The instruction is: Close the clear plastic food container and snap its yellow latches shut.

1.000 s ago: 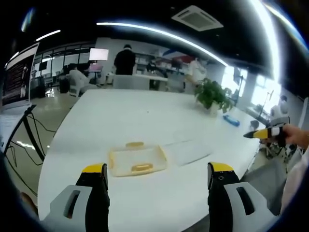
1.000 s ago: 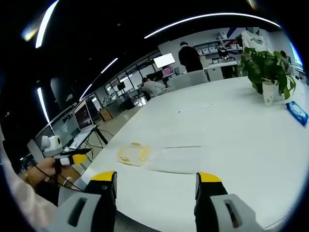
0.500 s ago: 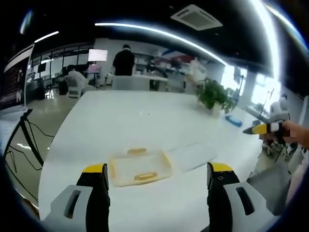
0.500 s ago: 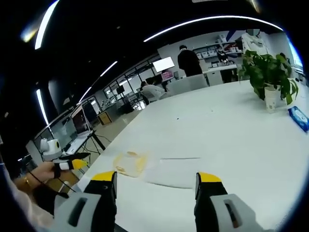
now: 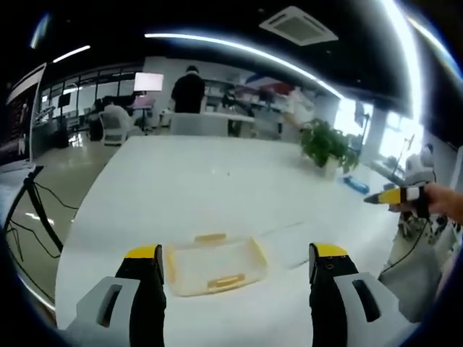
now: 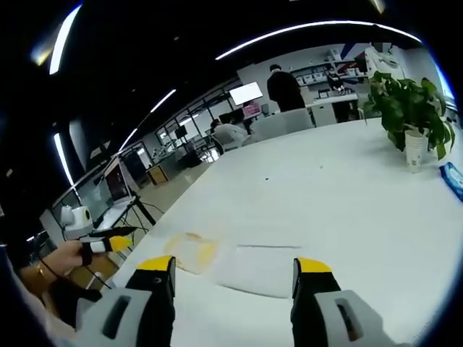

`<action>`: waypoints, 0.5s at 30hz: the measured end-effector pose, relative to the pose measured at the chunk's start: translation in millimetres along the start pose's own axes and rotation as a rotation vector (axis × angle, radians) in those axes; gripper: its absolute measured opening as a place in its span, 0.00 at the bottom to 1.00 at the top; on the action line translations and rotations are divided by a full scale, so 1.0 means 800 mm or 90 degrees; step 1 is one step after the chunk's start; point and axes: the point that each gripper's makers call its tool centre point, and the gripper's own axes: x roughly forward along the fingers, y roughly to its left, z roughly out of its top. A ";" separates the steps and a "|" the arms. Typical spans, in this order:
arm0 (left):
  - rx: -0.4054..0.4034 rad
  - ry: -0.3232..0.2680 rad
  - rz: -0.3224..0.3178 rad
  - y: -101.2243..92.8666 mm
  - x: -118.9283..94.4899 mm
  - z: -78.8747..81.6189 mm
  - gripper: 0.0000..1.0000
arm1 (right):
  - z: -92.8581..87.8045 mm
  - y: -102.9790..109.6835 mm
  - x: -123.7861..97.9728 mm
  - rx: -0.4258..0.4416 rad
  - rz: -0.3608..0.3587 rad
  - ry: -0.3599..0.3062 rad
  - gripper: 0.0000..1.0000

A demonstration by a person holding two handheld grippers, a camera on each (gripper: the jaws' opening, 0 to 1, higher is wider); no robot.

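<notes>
— Left gripper view first: what is the biggest thing there?
— A long white table (image 5: 188, 188), running away toward a room with desks, screens and people in the background. Near its far right end stands a potted plant (image 5: 327, 147), with a small blue packet (image 5: 354, 183) beside it.
— And the task's thing?
— The clear plastic food container (image 5: 213, 264) lies open on the near part of the table, between the two jaws of the left gripper (image 5: 235, 262) as that view sees it. Its tray has yellow latches on the near and far edges, and the clear lid (image 5: 289, 231) lies flat on the table at its right, touching it.
— How does the left gripper stand?
— Jaws spread wide, nothing between them, above the near edge of the table.
— The right one?
— In the right gripper view the right gripper (image 6: 235, 273) is also spread wide and holds nothing. The container sits just beyond its left jaw, the lid ahead between the jaws.
— Anything smaller?
— At that view's left a hand (image 6: 54, 260) holds the other gripper's yellow tip.
</notes>
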 end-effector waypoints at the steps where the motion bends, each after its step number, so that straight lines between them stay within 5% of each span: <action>1: 0.000 0.001 0.001 0.001 0.002 0.000 0.82 | 0.001 -0.001 0.002 0.000 0.000 0.000 0.65; 15: -0.015 0.003 -0.006 0.010 0.032 0.003 0.81 | 0.014 -0.018 0.029 -0.002 -0.004 0.008 0.63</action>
